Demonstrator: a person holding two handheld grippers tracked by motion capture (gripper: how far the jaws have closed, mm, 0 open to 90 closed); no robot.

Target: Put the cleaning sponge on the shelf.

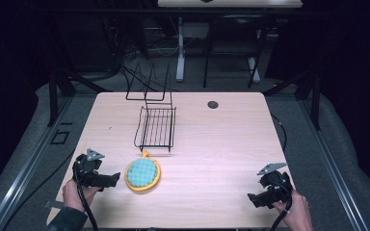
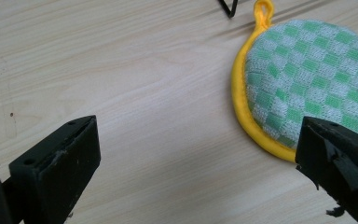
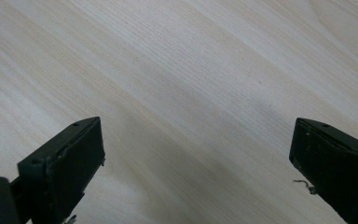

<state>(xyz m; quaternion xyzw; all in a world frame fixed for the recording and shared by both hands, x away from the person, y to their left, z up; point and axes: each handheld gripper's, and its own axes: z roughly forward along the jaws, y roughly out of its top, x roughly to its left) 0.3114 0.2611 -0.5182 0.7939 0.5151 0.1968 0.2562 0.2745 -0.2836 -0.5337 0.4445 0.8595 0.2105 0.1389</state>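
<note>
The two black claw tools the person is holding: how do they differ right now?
The left gripper sits right beside the round green-checked potholder, one jaw over its yellow rim; the right gripper has bare table between its jaws. The left gripper is by the table's left edge and points right; the right gripper is by the right edge and points left. Both are open, held low, gripping nothing.

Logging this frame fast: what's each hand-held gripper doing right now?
Left hand-held gripper: open, holding nothing, beside the pot holder.
Right hand-held gripper: open, holding nothing, over bare table.
</note>
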